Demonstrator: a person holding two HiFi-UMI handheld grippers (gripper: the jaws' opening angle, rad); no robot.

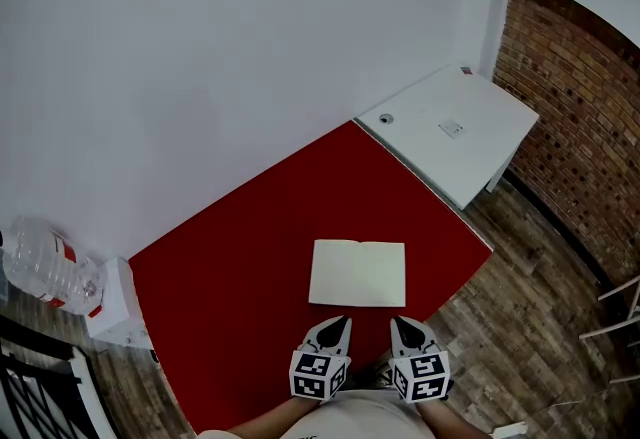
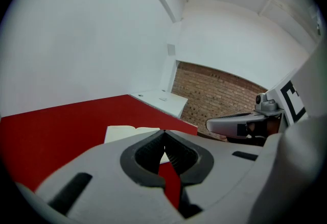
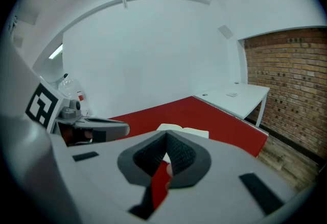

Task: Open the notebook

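The notebook (image 1: 358, 273) lies open and flat on the red table (image 1: 240, 267), its pale blank pages up; it also shows past the jaws as the notebook (image 2: 125, 132) and the notebook (image 3: 184, 130). My left gripper (image 1: 343, 322) and right gripper (image 1: 395, 322) hover side by side just short of its near edge, touching nothing. Both are shut with tips meeting and nothing held: left gripper (image 2: 163, 131), right gripper (image 3: 167, 134).
A white desk (image 1: 455, 132) adjoins the red table at the far right, beside a brick wall (image 1: 575, 107). A water bottle (image 1: 45, 272) on a white box (image 1: 115, 307) stands at the left. Wooden floor (image 1: 520, 327) lies beyond the table's right edge.
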